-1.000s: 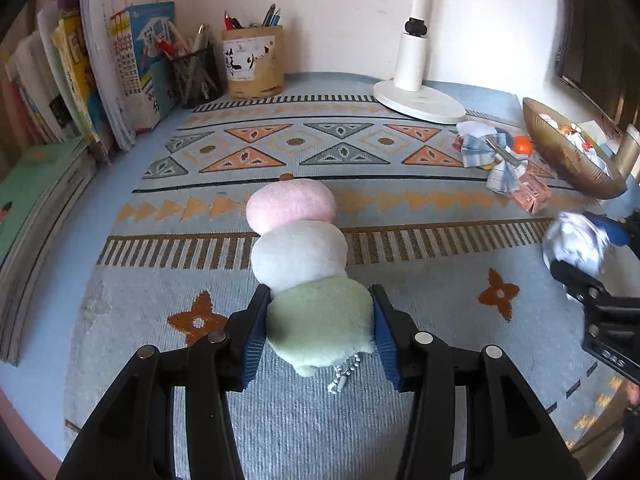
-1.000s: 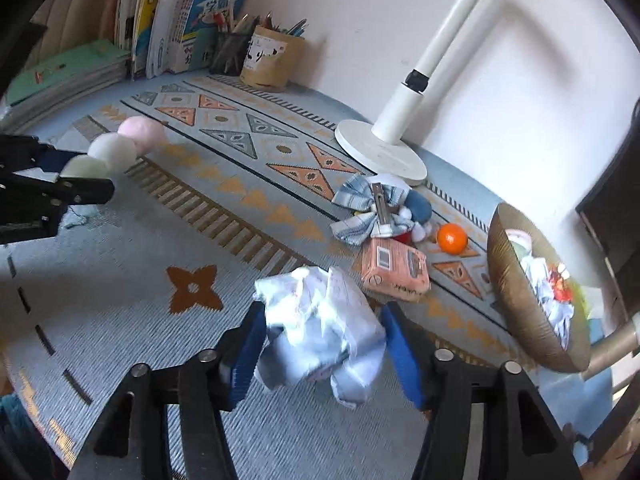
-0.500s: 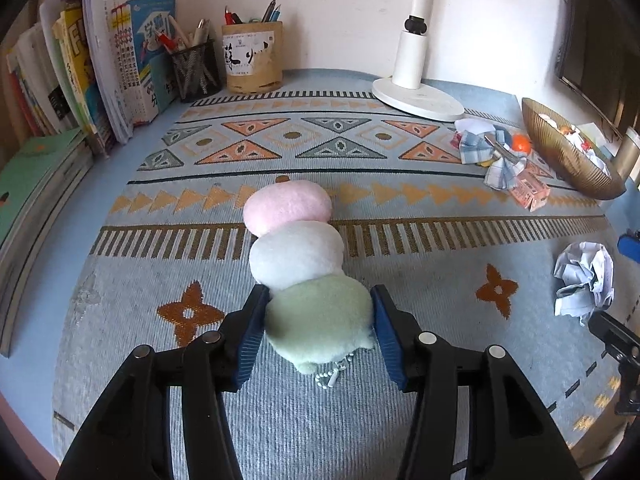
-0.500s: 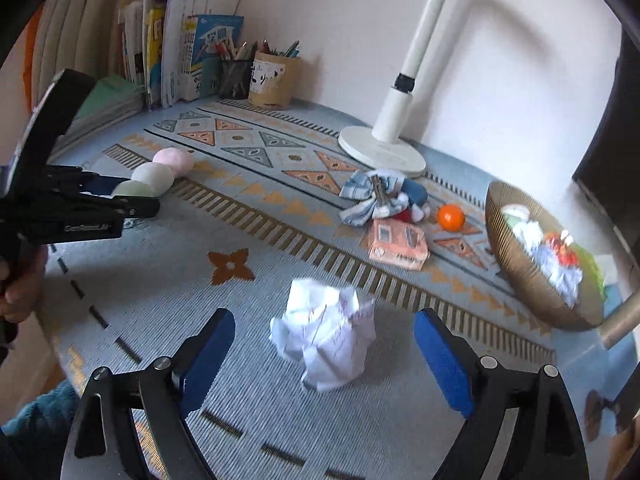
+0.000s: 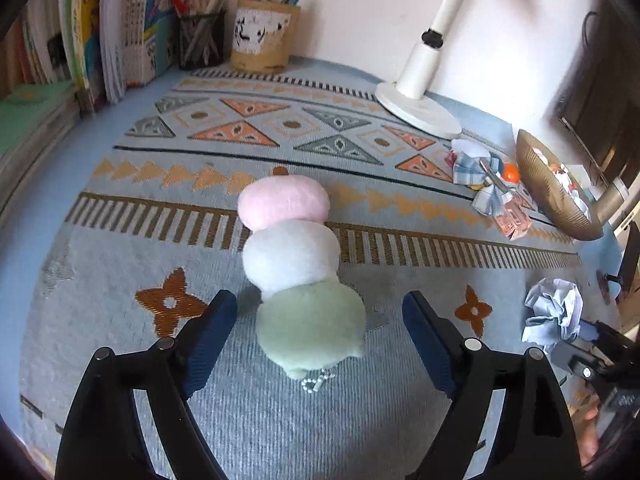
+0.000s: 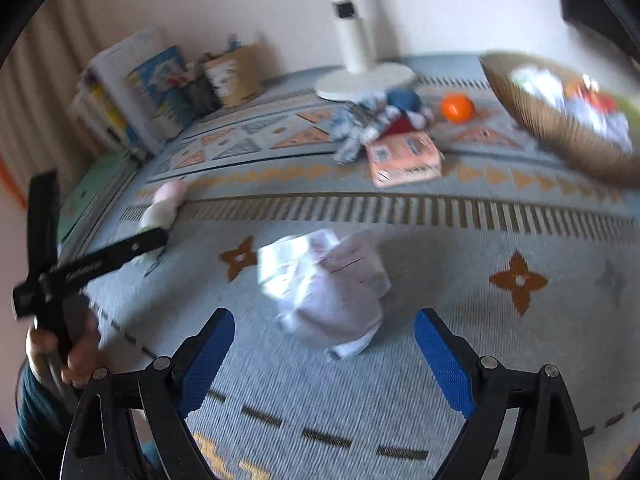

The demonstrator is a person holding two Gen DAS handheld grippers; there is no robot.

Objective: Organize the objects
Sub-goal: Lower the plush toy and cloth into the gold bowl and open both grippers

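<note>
A plush toy of three soft balls, pink, white and green [image 5: 296, 264], lies on the patterned mat [image 5: 120, 264]. Its green end sits between the blue pads of my left gripper [image 5: 320, 320], whose jaws are opening and stand clear of the plush on both sides. In the right wrist view a crumpled white paper ball [image 6: 328, 284] rests on the mat just ahead of my right gripper [image 6: 324, 340], which is open with both pads away from the paper. The paper ball [image 5: 554, 314] also shows at the right of the left wrist view.
A woven bowl [image 6: 560, 120] holding bits stands at the right. Near it lie a checked cloth [image 6: 360, 128], an orange ball [image 6: 457, 107] and a pink carton [image 6: 404, 156]. A white lamp base [image 5: 418, 108], pen cups [image 5: 264, 36] and upright books [image 5: 132, 28] line the back.
The right gripper let go of the paper ball, which now lies on the mat, and rolled. The left gripper's jaws spread away from the plush's green end.
</note>
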